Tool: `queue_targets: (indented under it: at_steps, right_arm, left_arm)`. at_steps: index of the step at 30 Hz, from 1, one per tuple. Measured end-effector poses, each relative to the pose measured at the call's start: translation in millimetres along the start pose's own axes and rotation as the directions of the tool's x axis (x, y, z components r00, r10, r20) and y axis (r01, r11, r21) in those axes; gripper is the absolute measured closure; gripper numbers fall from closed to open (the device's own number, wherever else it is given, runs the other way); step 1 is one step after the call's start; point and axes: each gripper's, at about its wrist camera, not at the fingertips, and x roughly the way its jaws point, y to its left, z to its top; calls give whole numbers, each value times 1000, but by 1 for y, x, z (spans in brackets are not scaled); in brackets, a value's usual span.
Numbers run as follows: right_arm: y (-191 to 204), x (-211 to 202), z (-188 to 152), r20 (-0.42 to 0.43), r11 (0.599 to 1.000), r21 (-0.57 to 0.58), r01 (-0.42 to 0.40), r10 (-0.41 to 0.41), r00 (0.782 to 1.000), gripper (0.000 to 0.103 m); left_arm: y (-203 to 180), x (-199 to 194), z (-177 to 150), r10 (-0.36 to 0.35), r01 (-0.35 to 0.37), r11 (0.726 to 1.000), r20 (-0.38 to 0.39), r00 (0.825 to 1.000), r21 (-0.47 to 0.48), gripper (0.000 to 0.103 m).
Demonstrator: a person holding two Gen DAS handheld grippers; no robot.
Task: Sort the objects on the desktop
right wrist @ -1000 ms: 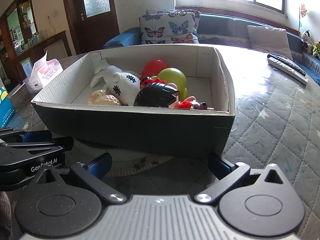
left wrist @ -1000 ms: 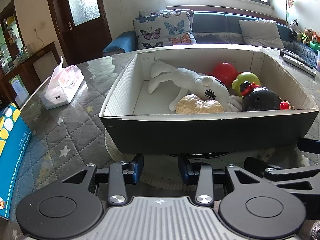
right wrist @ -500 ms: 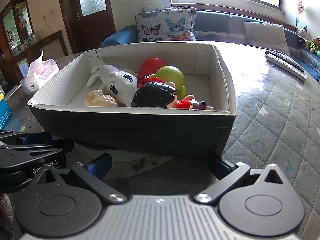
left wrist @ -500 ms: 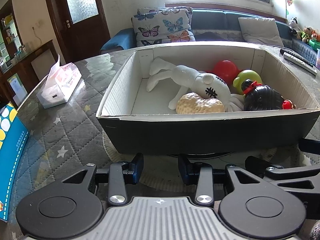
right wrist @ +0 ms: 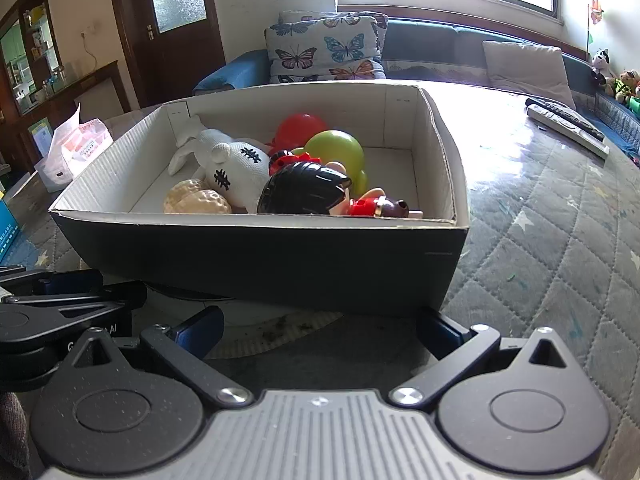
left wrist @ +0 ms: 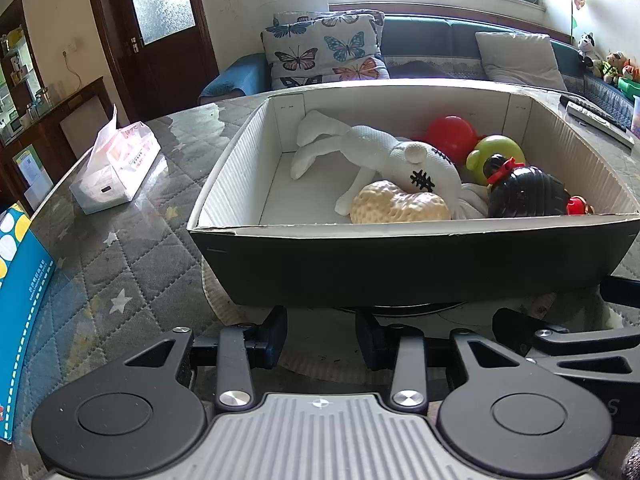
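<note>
A dark cardboard box (left wrist: 400, 264) with a white inside stands on the table and also shows in the right wrist view (right wrist: 280, 268). In it lie a white plush rabbit (left wrist: 384, 156), a tan bumpy toy (left wrist: 396, 206), a red ball (left wrist: 450, 134), a green ball (left wrist: 496, 152) and a black-haired doll (left wrist: 524, 194). My left gripper (left wrist: 321, 338) is open and empty just in front of the box's near wall. My right gripper (right wrist: 320, 330) is open wide and empty, also in front of the box.
A tissue pack (left wrist: 118, 166) lies at the left. A blue carton (left wrist: 18, 300) stands at the near left edge. Remote controls (right wrist: 566, 126) lie at the far right. A round mat (left wrist: 320, 344) lies under the box. A sofa with cushions (left wrist: 324, 52) is behind.
Both grippers have risen slightly, so more of the box's inside shows. Their jaws have not changed.
</note>
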Motion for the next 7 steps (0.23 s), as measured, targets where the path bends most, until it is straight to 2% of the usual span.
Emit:
queue_targets:
  at_steps: [7]
  right_arm:
    - [-1, 0, 0, 3, 1000, 5, -2, 1, 1000, 0]
  left_arm:
    - [0, -1, 0, -1, 1, 1000, 9, 1000, -1, 64]
